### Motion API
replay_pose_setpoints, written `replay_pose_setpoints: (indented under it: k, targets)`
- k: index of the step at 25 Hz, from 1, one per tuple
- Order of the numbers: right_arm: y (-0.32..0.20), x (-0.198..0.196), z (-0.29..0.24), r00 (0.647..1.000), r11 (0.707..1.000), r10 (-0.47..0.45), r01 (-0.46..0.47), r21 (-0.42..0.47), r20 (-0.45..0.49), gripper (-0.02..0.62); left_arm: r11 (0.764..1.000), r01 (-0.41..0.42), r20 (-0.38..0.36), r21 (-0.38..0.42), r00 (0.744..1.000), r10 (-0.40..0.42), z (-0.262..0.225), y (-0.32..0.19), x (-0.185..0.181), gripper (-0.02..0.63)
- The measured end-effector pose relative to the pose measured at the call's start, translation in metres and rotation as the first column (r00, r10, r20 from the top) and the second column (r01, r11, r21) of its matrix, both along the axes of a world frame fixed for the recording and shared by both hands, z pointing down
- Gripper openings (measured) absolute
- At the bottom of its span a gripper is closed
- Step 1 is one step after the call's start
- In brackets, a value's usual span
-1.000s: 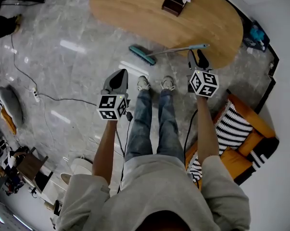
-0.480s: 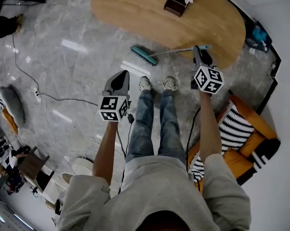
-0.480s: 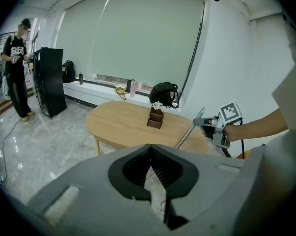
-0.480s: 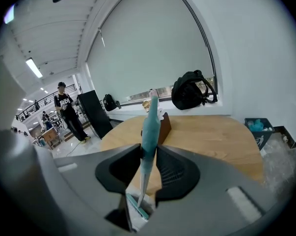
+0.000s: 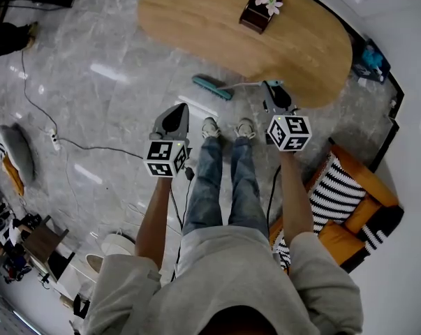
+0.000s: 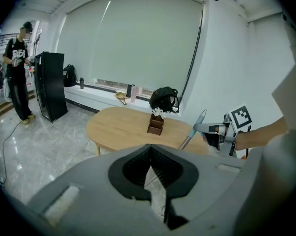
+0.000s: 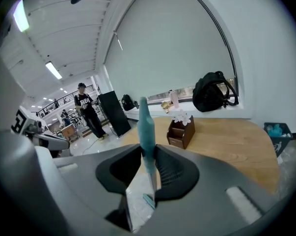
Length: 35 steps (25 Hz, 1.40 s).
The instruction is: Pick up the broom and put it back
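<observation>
Teal at its grip, the long metal-shafted broom (image 7: 145,127) is clamped in the right gripper (image 7: 148,167), whose jaws have just been closing on it. Lift steadily, keeping the brush head ahead and below. The left gripper (image 6: 150,167) is closed and empty.

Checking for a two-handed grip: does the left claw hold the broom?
No, the left claw is shut on nothing; the right claw holds the broom.

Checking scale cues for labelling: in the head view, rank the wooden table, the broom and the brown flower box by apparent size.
1. wooden table, by far the largest.
2. broom, by length; being thin, its area looks close to the box's.
3. brown flower box, shortest.
</observation>
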State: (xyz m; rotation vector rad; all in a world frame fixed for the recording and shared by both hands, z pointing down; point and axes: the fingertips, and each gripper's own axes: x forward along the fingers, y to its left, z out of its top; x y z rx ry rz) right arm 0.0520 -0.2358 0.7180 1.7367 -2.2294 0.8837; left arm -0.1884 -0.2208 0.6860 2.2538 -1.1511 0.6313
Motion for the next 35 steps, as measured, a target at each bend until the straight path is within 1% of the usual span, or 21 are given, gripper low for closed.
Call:
replay_pose_setpoints:
  k: [5,9,14,18,22,26,31,35]
  targets:
    - [0.004,-0.03,-0.03,0.997,0.997,-0.074,0.074,0.024,0.002,0.1,0.999,0.026,-0.012,0.037,1.0,-0.026,-0.026,-0.007,-0.011,0.003]
    - [0.008,-0.038,-0.054,0.994,0.994,-0.107,0.108,0.032,-0.023,0.101,0.997,0.041,-0.024,0.068,0.999,-0.039,-0.049,-0.011,-0.016,0.003]
    - [0.013,-0.031,-0.093,0.992,0.994,-0.096,0.1,0.054,-0.079,0.094,0.993,0.045,-0.05,0.112,0.998,-0.04,-0.082,-0.02,-0.018,0.003]
    - [0.023,-0.024,-0.127,0.99,0.993,-0.075,0.085,0.078,-0.119,0.089,0.988,0.029,-0.075,0.152,0.997,-0.018,-0.112,-0.027,-0.008,0.003]
    - [0.039,-0.013,-0.161,0.988,0.993,-0.022,0.04,0.114,-0.153,0.086,0.979,-0.024,-0.095,0.202,0.994,0.044,-0.143,-0.035,0.015,0.003]
    - [0.057,-0.003,-0.19,0.982,0.99,0.024,0.003,0.144,-0.185,0.087,0.964,-0.092,-0.113,0.251,0.986,0.124,-0.176,-0.042,0.045,0.003]
    - [0.07,0.019,-0.221,0.972,0.982,0.099,-0.06,0.18,-0.215,0.087,0.93,-0.2,-0.122,0.308,0.961,0.247,-0.208,-0.05,0.089,0.003]
    - [0.09,0.044,-0.239,0.955,0.965,0.202,-0.156,0.211,-0.219,0.086,0.89,-0.287,-0.131,0.354,0.927,0.351,-0.23,-0.052,0.124,0.003]
